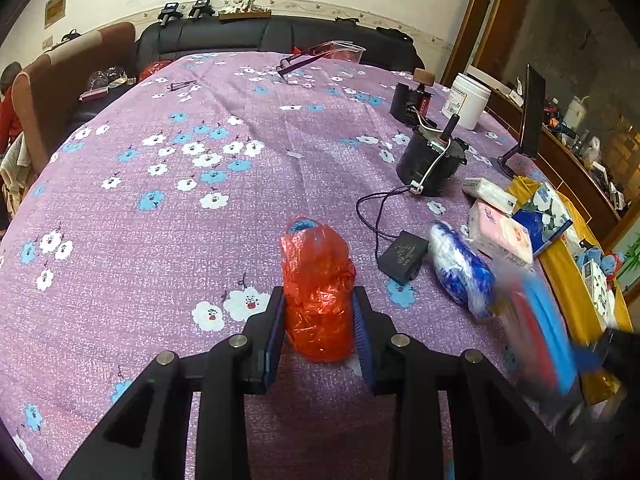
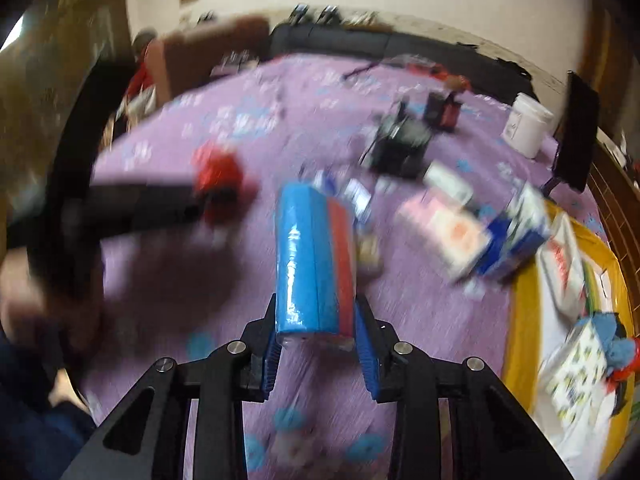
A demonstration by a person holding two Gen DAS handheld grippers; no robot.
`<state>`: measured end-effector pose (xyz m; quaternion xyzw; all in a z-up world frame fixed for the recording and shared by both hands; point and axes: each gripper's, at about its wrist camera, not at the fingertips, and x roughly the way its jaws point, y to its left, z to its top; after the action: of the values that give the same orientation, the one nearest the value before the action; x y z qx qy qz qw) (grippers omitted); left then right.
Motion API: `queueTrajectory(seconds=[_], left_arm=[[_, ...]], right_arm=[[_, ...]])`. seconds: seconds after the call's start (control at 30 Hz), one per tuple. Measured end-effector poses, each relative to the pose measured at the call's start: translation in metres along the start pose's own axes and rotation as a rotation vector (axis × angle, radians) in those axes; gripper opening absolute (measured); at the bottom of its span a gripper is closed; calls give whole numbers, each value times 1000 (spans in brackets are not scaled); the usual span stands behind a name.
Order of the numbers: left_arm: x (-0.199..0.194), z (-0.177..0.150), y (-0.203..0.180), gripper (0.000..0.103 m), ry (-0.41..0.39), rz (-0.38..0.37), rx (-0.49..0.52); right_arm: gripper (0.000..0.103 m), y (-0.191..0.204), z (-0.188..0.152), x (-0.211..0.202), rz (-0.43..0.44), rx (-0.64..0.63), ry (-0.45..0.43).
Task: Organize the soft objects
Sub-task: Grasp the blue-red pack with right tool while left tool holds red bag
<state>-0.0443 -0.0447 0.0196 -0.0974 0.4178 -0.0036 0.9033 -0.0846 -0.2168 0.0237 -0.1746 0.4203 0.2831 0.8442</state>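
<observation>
My left gripper (image 1: pixel 319 311) is shut on a crumpled red plastic bag bundle (image 1: pixel 318 294) with something blue at its top, standing on the purple flowered cloth (image 1: pixel 168 200). In the blurred right wrist view my right gripper (image 2: pixel 316 320) is shut on a wrapped blue and red pack (image 2: pixel 314 264), held above the cloth. That pack (image 1: pixel 536 332) and the right gripper show as a blur at the right of the left wrist view. The left gripper with the red bundle (image 2: pixel 218 178) appears at the left of the right wrist view.
A blue and white wrapped bundle (image 1: pixel 460 268), a pink tissue pack (image 1: pixel 500 236), a white tissue pack (image 1: pixel 488 190) and a blue box (image 1: pixel 544 216) lie to the right. A black adapter (image 1: pixel 402 256), black motor (image 1: pixel 430 160), white jar (image 1: pixel 466 100) and yellow bag (image 2: pixel 568 280) are nearby.
</observation>
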Motion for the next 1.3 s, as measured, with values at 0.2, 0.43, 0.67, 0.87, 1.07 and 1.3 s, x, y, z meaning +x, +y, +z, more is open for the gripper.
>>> queueTrajectory(seconds=[0.2,0.43,0.67,0.87,1.07,1.3], left_arm=[[0,0,-1,31,1,11,-1],[2,0,-1,31,11,9,5],[4,0,-2,31,16,32,13],[2,-1,-7,30,6,77,30],[-14,-4,-21,30,-91,200,89],[-36,-12,-43,30,-229,333,182]], right_arm=[[65,-2,-5,-21,104,-44,-72],[73,-23,7,-9,214,29,-61],[72,-1,9,14,217,-33,-2],[41,4,8,10,185,-43,-37],[41,-21,12,-13,165,90,-155],[41,-41,7,-27,158,187,-212]])
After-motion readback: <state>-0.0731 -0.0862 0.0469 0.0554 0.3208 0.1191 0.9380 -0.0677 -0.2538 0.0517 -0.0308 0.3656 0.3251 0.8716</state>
